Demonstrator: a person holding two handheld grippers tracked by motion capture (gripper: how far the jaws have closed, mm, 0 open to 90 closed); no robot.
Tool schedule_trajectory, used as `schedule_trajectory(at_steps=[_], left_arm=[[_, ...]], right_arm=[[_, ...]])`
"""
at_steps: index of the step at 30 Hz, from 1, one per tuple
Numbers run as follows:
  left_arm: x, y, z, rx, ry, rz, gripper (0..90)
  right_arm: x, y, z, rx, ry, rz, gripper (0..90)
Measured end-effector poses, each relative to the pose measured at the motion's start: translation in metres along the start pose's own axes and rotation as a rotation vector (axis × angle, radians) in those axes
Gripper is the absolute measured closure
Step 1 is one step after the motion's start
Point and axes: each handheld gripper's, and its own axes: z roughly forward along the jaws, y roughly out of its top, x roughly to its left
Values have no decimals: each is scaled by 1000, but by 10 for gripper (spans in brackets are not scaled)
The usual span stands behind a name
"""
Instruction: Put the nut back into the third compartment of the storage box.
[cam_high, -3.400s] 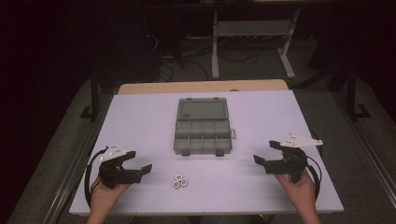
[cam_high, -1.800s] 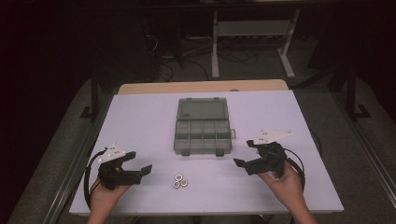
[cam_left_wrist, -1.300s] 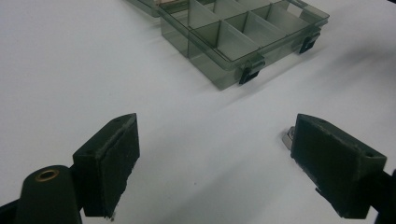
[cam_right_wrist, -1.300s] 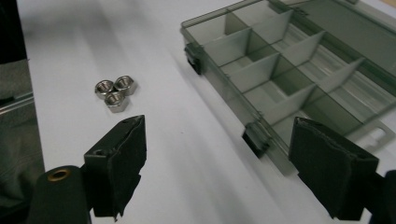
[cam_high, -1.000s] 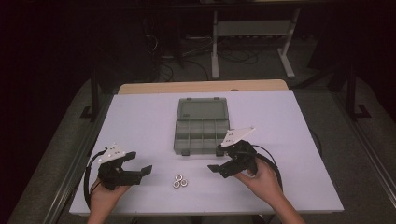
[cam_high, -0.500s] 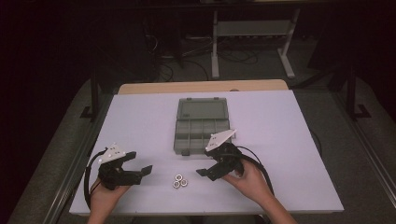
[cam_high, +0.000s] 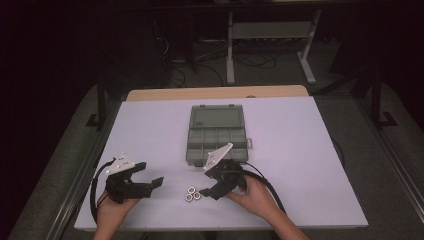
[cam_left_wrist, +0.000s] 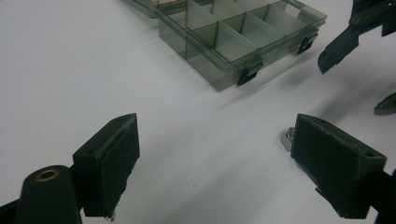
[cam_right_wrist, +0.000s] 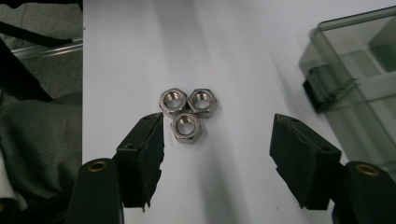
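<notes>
Three steel hex nuts (cam_high: 193, 194) (cam_right_wrist: 188, 111) lie bunched together on the white table near its front edge. My right gripper (cam_high: 209, 186) (cam_right_wrist: 218, 126) points at them from the right. Its jaws have just been closing and still stand apart, and the nearest nut lies beside the left pad's tip, unpressed. My left gripper (cam_high: 150, 176) (cam_left_wrist: 215, 128) rests open left of the nuts with nothing between its pads. One nut (cam_left_wrist: 286, 138) peeks out behind its right jaw. The right gripper (cam_left_wrist: 350, 86) also shows farther off in the left gripper view.
A smoky clear compartment box (cam_high: 218, 132) (cam_left_wrist: 233, 42) (cam_right_wrist: 359, 70) lies open mid-table, its latches facing the front edge, just behind the right gripper. The white table top (cam_high: 300, 140) ends at a wooden strip at the back. Dark floor and a metal stand lie beyond.
My right gripper has come leftward and slightly down from the table's right side to the nuts, its jaws narrowing. The left gripper has stayed put.
</notes>
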Motion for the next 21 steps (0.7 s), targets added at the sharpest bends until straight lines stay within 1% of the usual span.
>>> schedule_trajectory(at_steps=[2,3,4,5,6,8,10,11,12,13,14,16,21], left_arm=[[1,0,0,3,1,1,152],[1,0,0,2,-1,-2,152],[1,0,0,3,-1,-1,152],[1,0,0,5,-2,0,152],[2,0,0,6,-2,12,152],[2,0,0,6,-3,14,152],[2,0,0,9,-3,15,152],[3,0,-1,10,-3,22,152],[3,1,-1,9,-4,21,152],[2,0,0,6,-5,-5,152],[2,0,0,5,-6,-2,152],[2,0,0,8,-6,0,152],[3,0,-1,2,-6,0,152]], right_arm=[[1,2,5,17,16,-2,366],[2,2,8,24,21,-12,370],[3,4,13,41,31,-14,385],[3,4,13,41,31,-14,385],[4,5,18,56,41,-22,402],[4,5,19,60,46,-19,408],[5,7,23,72,62,-23,422],[6,7,25,78,62,-30,428],[6,7,26,81,69,-31,435],[6,8,28,87,77,-30,446],[6,8,31,99,85,-40,465],[8,9,34,107,92,-43,481],[9,9,37,117,99,-53,509]])
